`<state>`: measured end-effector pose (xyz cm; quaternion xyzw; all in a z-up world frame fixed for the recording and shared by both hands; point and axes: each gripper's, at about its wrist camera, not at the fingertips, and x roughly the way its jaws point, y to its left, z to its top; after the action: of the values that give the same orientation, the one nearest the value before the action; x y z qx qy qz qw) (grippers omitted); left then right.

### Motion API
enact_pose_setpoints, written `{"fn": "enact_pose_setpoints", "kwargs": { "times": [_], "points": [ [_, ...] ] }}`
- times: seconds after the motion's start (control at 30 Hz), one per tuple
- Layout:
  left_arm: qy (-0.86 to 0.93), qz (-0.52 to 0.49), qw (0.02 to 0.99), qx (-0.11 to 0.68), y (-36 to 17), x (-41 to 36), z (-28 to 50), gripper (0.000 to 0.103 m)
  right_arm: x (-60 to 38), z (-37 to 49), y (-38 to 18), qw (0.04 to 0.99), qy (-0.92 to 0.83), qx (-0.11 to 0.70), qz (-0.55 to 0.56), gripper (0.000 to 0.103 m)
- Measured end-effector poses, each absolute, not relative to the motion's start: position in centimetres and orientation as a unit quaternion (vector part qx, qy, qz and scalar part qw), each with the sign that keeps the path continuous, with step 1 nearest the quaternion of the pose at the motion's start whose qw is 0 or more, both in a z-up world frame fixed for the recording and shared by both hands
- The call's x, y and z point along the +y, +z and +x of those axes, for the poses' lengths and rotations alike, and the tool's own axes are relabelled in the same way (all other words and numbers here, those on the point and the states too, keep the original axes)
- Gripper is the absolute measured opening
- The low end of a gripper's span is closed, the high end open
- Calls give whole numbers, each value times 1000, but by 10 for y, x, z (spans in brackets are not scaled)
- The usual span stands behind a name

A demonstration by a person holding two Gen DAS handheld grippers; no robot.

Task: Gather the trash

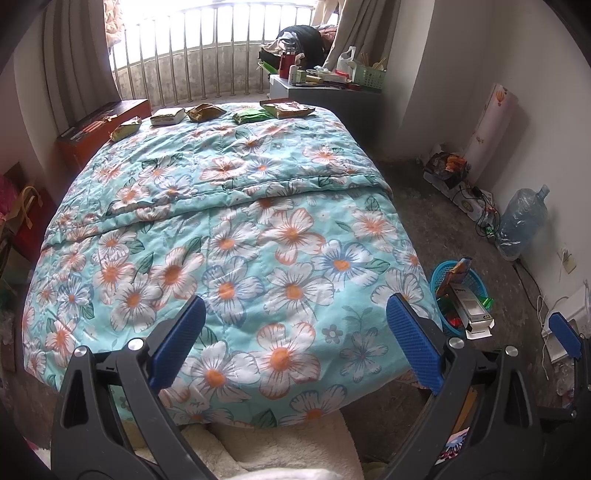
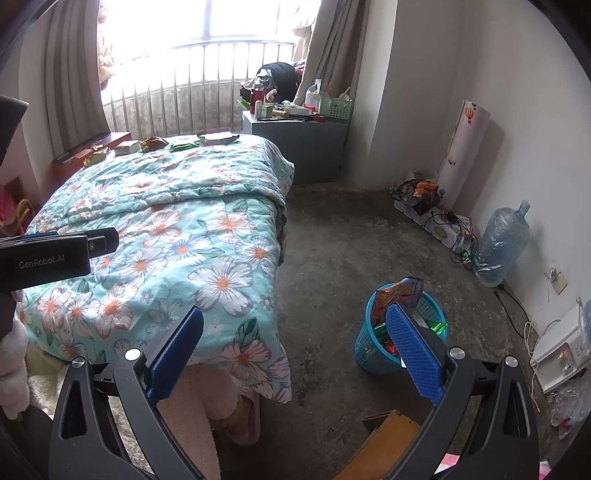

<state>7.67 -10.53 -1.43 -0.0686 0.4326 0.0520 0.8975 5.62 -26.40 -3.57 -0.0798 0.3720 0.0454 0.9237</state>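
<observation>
Between pickups: left hand-held gripper spread wide and empty above the near end of the bed; right hand-held gripper likewise spread, empty, near the blue basket on the floor at right. Five crumpled wrappers lined along the bed's far edge, yellow, white and green, flat and light. Basket already holding packets and a box. Next, probably: reach far across, pinch one wrapper.

Floral quilt on bed; concrete floor; bright window.
</observation>
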Motion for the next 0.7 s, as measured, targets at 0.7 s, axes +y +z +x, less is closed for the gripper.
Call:
{"fn": "enact_pose_setpoints", "kwargs": {
  "times": [0.7],
  "points": [
    [52, -70, 896, 436, -17, -102, 77, 94, -265, 57, -38, 922, 48, 375, -80, 96]
  ]
}}
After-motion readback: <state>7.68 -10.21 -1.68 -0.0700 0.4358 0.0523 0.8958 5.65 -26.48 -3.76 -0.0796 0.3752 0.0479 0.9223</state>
